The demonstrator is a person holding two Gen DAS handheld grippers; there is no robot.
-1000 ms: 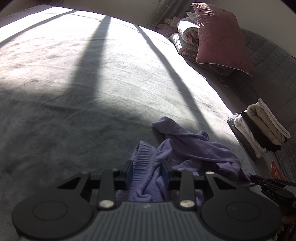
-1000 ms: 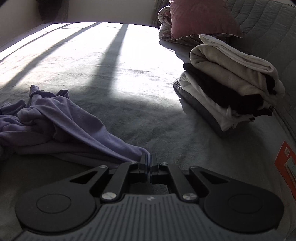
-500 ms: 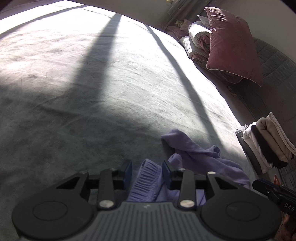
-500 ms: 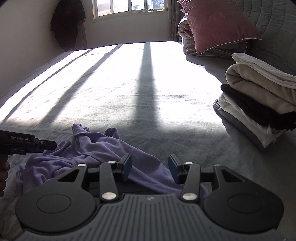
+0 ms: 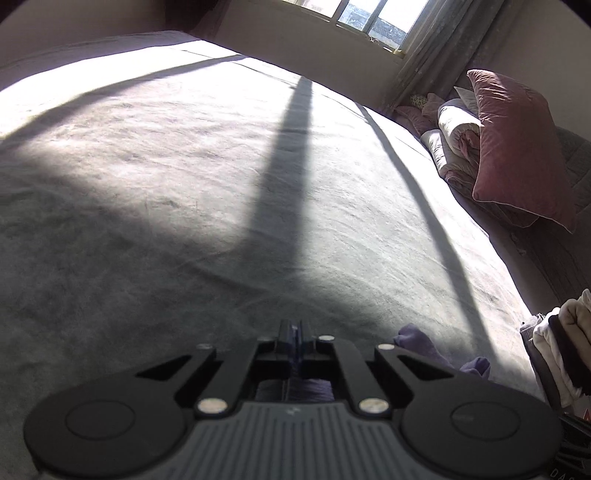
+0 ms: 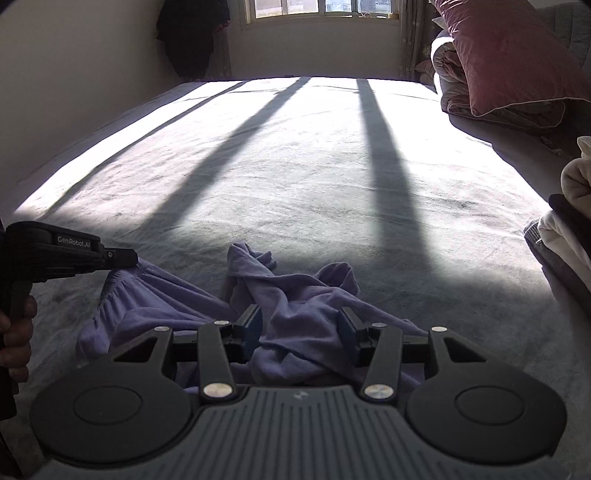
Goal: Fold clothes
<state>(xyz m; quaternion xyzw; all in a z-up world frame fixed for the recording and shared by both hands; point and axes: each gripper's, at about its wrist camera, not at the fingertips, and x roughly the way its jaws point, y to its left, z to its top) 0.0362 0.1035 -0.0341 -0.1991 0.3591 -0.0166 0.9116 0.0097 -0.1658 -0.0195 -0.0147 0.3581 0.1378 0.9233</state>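
A grey bed (image 6: pixel 295 177) fills both views, sunlit in broad bands crossed by dark window-bar shadows, with a window (image 6: pixel 321 7) at its far end. The lilac garment (image 6: pixel 295 310) lies crumpled on the shaded near part of the bed, its gathered ribbed hem (image 6: pixel 122 284) spread toward the left. The left gripper (image 6: pixel 131 258) has just been closing and now stands with its jaws pressed together on that hem; in the left wrist view a thin strip of lilac cloth shows between the closed fingertips (image 5: pixel 286 334) and more of it bunches below them. A hand (image 6: pixel 16 332) grasps this gripper's handle at the left edge of the right wrist view. The right gripper (image 6: pixel 300 328) has its jaws spread apart over the middle of the garment; a raised fold of cloth sits between them, and the pads do not press on it. To the right, near the bed's edge, stands a stack of folded clothes (image 6: pixel 569 221) in cream, white and black layers. Beyond it a maroon pillow (image 6: pixel 509 51) leans on rolled bedding (image 6: pixel 450 74) beside a quilted grey headboard (image 5: pixel 576 173)
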